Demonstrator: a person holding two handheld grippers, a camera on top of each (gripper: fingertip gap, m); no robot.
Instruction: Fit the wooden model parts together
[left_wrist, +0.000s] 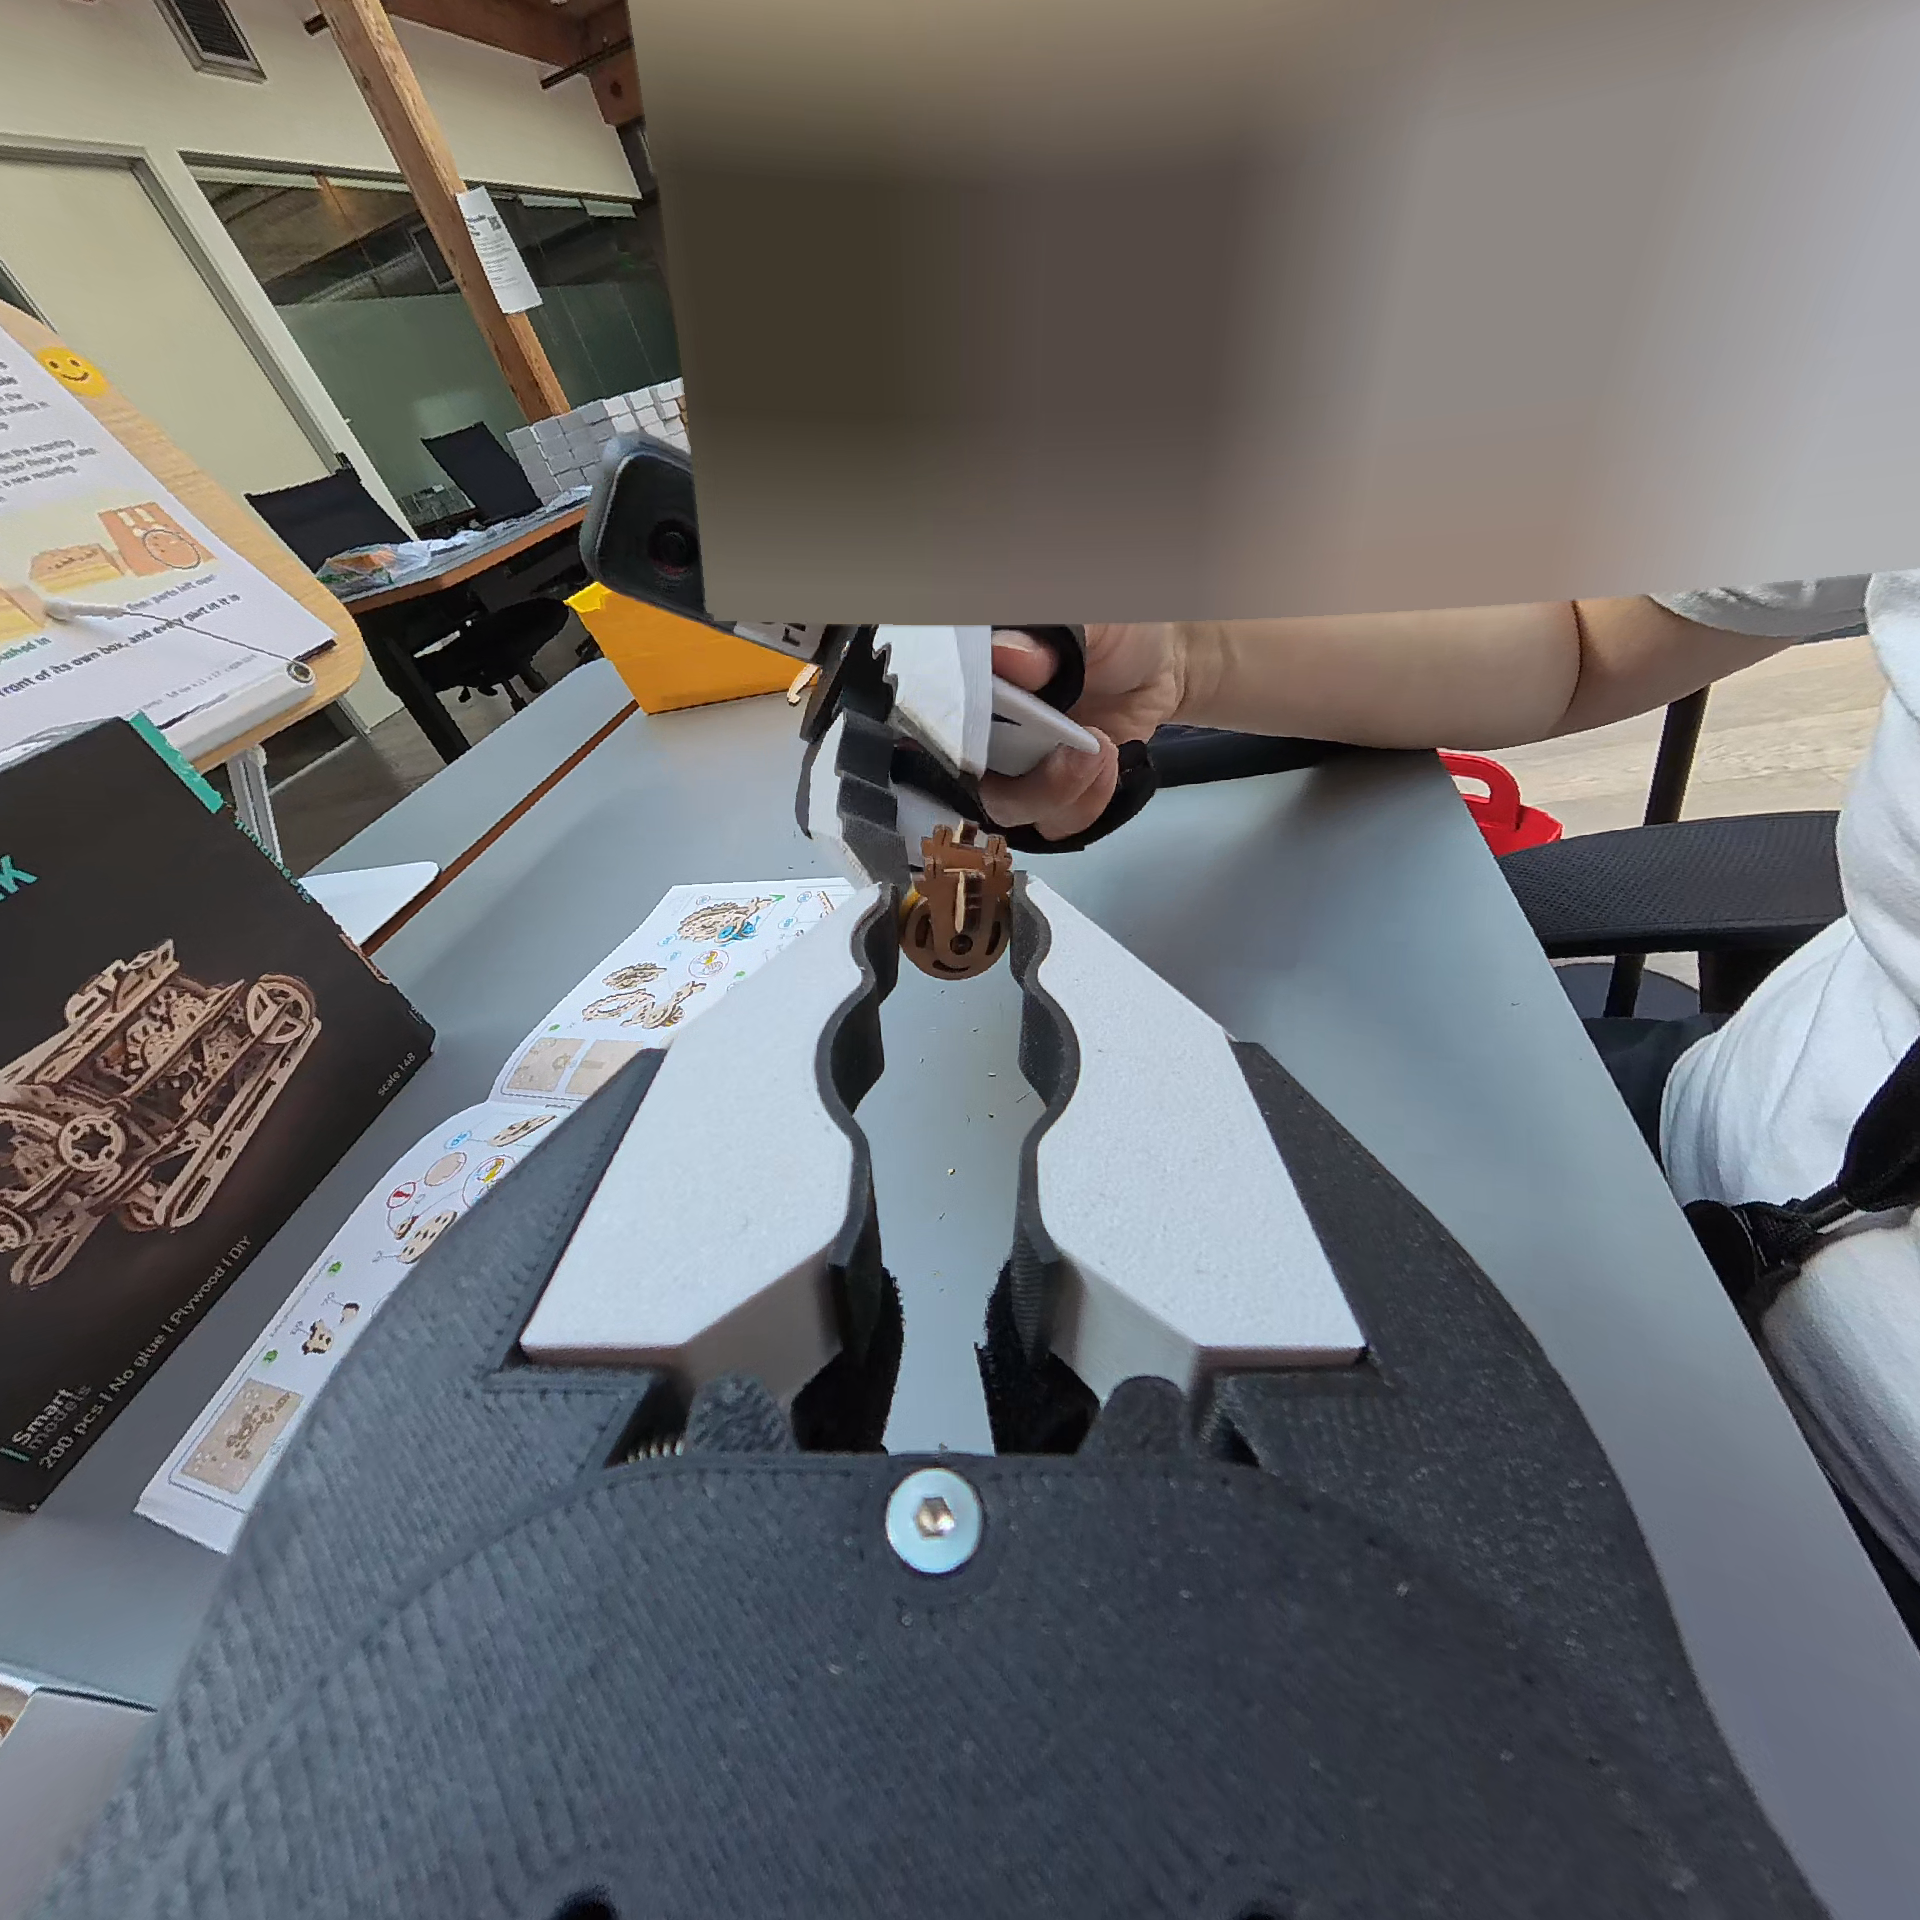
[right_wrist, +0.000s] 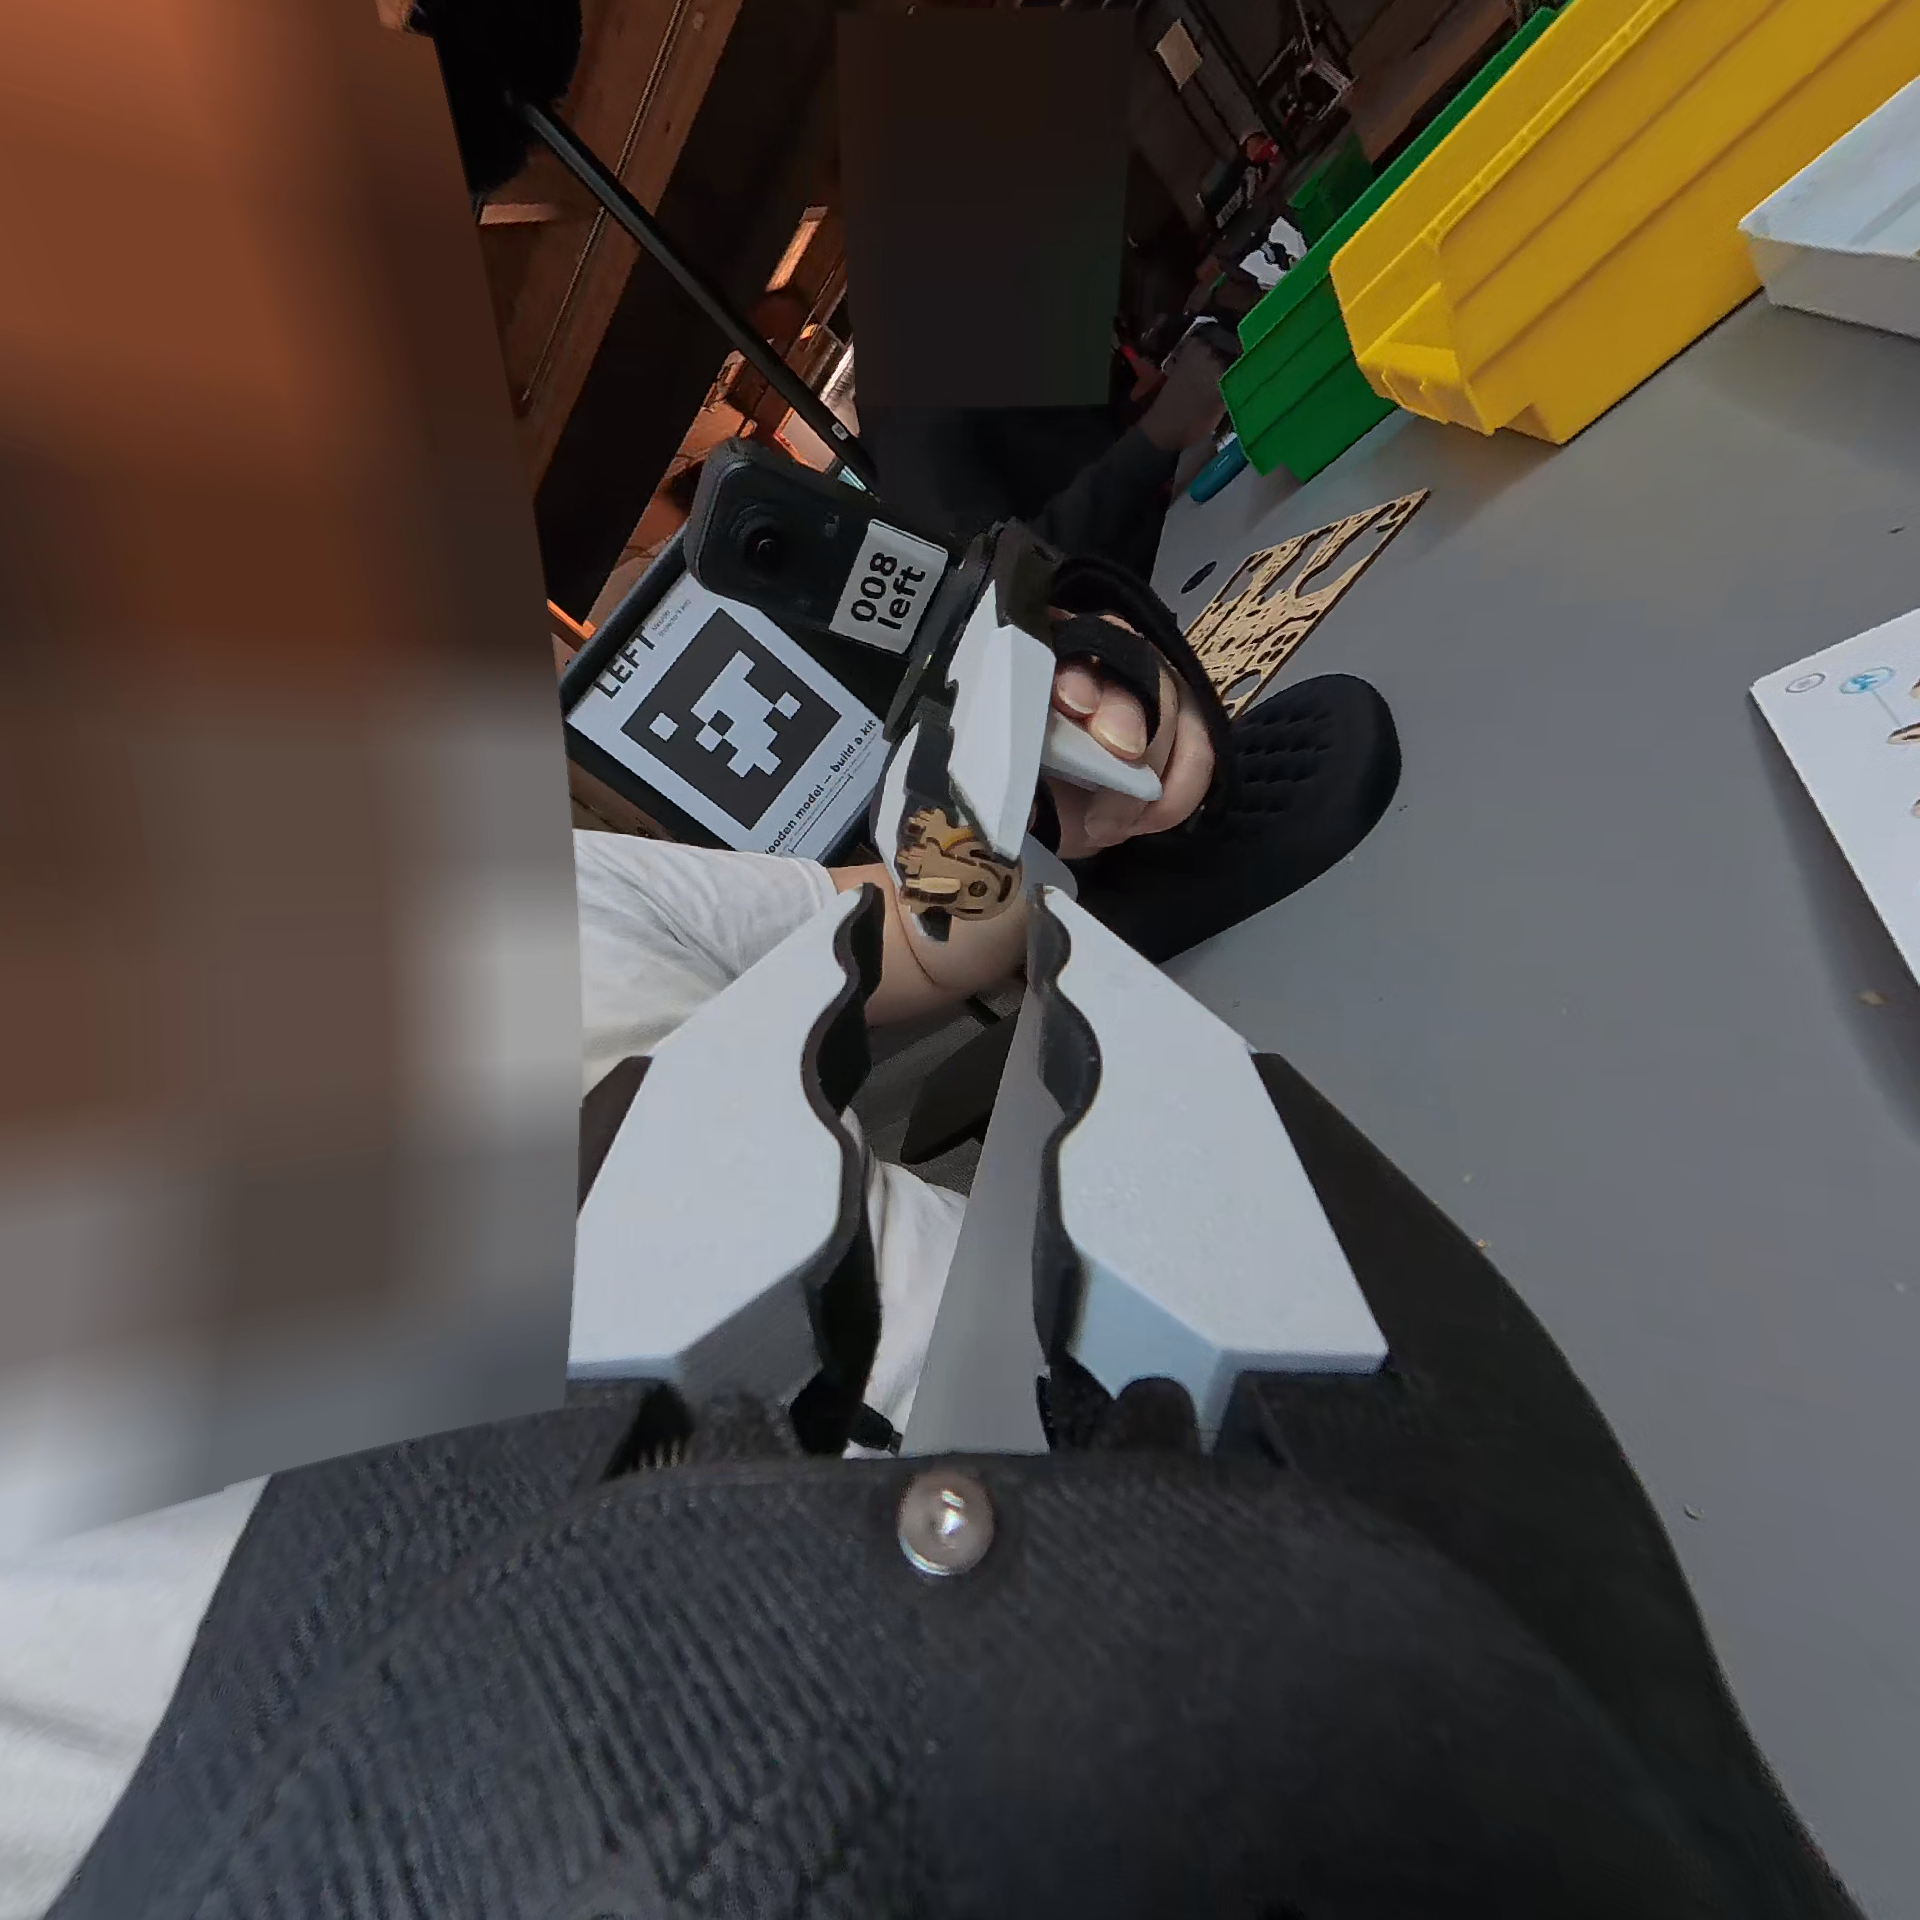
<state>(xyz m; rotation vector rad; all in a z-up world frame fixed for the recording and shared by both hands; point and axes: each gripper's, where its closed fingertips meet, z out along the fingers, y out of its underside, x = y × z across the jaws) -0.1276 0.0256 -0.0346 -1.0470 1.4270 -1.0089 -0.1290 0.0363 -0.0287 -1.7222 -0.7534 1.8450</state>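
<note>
**Both grippers meeting on one small wooden assembly, held above the table**

Left gripper: fingertips clamped on the wooden assembly, a small round wheel-like part with a toothed piece standing on top. One fingertip presses each side of it. The rest of the gap between the fingers stays wide behind the tips.

Right gripper: its tips sit either side of the same wooden assembly in the right wrist view. Gap looks slightly wider than the part, and contact isn't clear. Can't tell if it's gripping or just bracketing. From the left wrist view it comes in from the far side, fingers angled down, tip right at the top of the toothed piece.

Assembly is in the air, above the grey table, near the person's edge of it, not resting on anything.

Around it:
- Instruction sheet lies flat on the table to the left of the left gripper.
- Dark kit box stands beside the sheet, farther left.
- Laser-cut plywood sheet lies flat on the table past the left hand.
- Yellow bin and green bin side by side at the far edge, well apart from the work.
- Small wood crumbs scattered on the table under the left gripper.
</note>
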